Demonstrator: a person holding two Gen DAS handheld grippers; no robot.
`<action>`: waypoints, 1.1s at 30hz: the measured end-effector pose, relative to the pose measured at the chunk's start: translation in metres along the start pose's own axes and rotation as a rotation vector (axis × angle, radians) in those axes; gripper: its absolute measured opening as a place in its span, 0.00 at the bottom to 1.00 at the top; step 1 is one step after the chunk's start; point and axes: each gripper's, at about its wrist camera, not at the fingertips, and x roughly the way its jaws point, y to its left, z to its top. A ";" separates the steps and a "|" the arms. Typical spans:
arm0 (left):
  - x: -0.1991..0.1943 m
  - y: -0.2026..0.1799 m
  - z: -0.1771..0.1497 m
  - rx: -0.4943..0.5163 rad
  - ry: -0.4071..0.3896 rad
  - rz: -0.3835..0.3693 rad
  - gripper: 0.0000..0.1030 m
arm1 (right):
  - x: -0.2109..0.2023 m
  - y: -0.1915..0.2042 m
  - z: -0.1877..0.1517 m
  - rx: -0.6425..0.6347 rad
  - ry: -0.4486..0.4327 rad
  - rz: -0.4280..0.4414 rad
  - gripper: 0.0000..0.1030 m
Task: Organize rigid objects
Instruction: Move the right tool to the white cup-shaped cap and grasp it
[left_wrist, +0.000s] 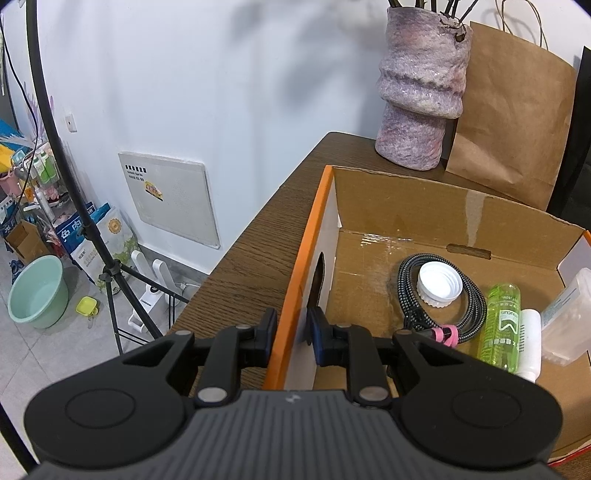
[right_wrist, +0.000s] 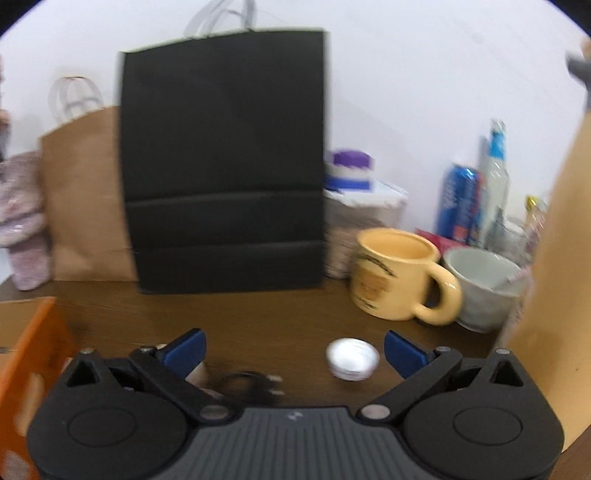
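My left gripper (left_wrist: 292, 328) is shut on the orange-edged left wall of an open cardboard box (left_wrist: 314, 236), one finger outside and one inside. In the box lie a coiled braided cable (left_wrist: 443, 295), a white lid (left_wrist: 439, 283), a green bottle (left_wrist: 499, 325), a white bottle (left_wrist: 530, 343) and a clear plastic case (left_wrist: 567, 314). My right gripper (right_wrist: 294, 350) is open above the wooden table. A small round silver tin (right_wrist: 352, 359) lies on the table between its fingers, nearer the right one. A dark cable piece (right_wrist: 247, 384) lies just in front of the gripper body. The right wrist view is blurred.
A purple felt vase (left_wrist: 421, 88) and a brown paper bag (left_wrist: 513, 122) stand behind the box. The right wrist view shows a black paper bag (right_wrist: 225, 162), a yellow mug (right_wrist: 395, 273), a grey bowl (right_wrist: 484, 284), a blue can (right_wrist: 458, 199) and a bottle (right_wrist: 495, 177). The table edge (left_wrist: 243, 243) drops to the floor at left.
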 end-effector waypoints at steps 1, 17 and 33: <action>0.000 0.000 0.000 0.000 0.000 0.000 0.19 | 0.005 -0.007 -0.002 0.007 0.009 -0.010 1.00; 0.000 0.000 0.000 -0.001 0.000 -0.002 0.19 | 0.074 -0.027 -0.011 -0.001 0.156 -0.026 0.49; 0.000 0.000 0.000 -0.004 0.002 -0.004 0.19 | 0.045 -0.028 -0.011 0.020 0.083 -0.055 0.38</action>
